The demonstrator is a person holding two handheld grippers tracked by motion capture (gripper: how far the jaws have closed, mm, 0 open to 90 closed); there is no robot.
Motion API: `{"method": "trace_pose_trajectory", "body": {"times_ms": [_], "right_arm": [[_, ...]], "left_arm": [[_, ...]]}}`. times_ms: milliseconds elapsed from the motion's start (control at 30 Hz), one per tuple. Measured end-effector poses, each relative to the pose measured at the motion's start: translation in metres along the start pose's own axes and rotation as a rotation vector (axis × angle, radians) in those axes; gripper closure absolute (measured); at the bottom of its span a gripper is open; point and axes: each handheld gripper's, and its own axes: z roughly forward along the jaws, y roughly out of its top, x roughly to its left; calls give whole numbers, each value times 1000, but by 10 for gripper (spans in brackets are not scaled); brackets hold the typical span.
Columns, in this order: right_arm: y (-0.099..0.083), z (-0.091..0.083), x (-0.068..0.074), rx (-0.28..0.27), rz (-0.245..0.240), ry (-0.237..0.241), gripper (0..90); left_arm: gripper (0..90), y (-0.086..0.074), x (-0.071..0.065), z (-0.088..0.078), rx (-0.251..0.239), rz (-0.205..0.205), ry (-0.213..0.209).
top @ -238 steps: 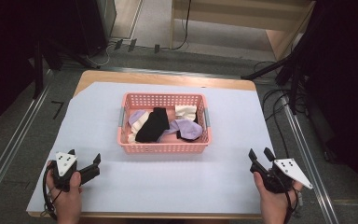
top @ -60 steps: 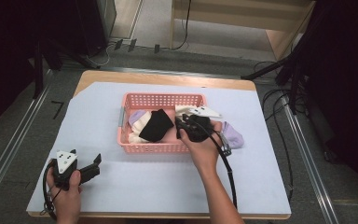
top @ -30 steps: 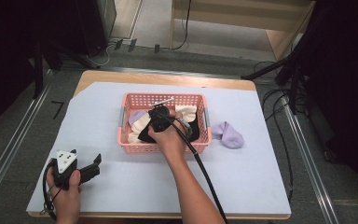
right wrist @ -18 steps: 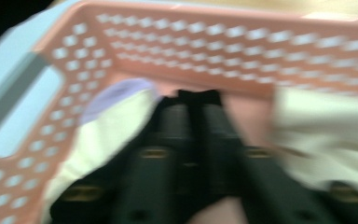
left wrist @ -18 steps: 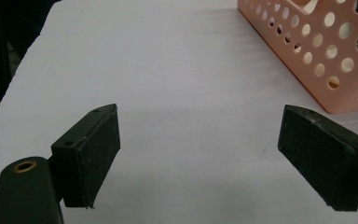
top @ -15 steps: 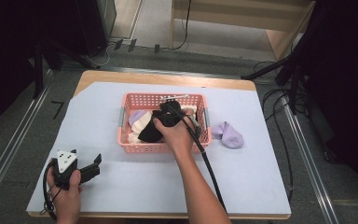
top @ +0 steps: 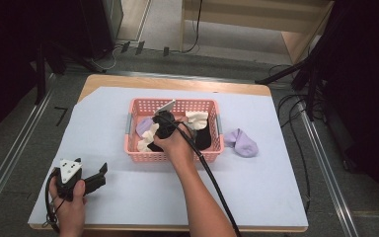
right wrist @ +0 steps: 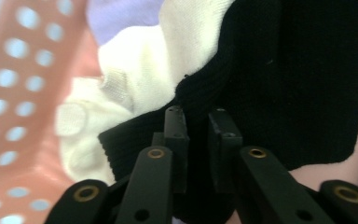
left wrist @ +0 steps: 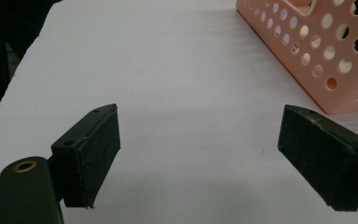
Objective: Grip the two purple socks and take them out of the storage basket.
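My right gripper (right wrist: 196,122), now down inside the pink basket (top: 172,155), is closing its jaws on the black sock (right wrist: 279,84); my left gripper (left wrist: 214,154) is waiting, spread wide.

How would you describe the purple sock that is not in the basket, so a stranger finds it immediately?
Start at the pink basket in the middle of the white table cover. Look just outside its right end, where a lilac sock lies alone on the cover. Every other sock is piled inside the basket, so this is the single one lying outside.
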Motion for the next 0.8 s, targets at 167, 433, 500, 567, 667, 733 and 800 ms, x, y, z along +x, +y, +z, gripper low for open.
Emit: {"method": "trace_pose_trajectory", "body": {"times_ms": [167,433,500,567,667,733,800], "right_arm": [[-8,-12,-8,-120,10,53,819],[-13,-62,-42,-366,117,39,808],[-15,-60,-56,-356,135,-92,760],[-19,-59,-61,-387,117,-162,698],[-21,-60,-61,-432,84,-178,587],[-21,-64,-56,-468,56,-177,596],[-20,-68,-50,-498,38,-156,608]], "left_arm": [[140,0,0,0,3,1,-1],[140,0,0,0,4,0,1],[140,0,0,0,6,2,0],[140,0,0,0,6,3,0],[140,0,0,0,6,7,2],[140,0,0,0,4,5,1],[140,0,0,0,5,7,0]]}}
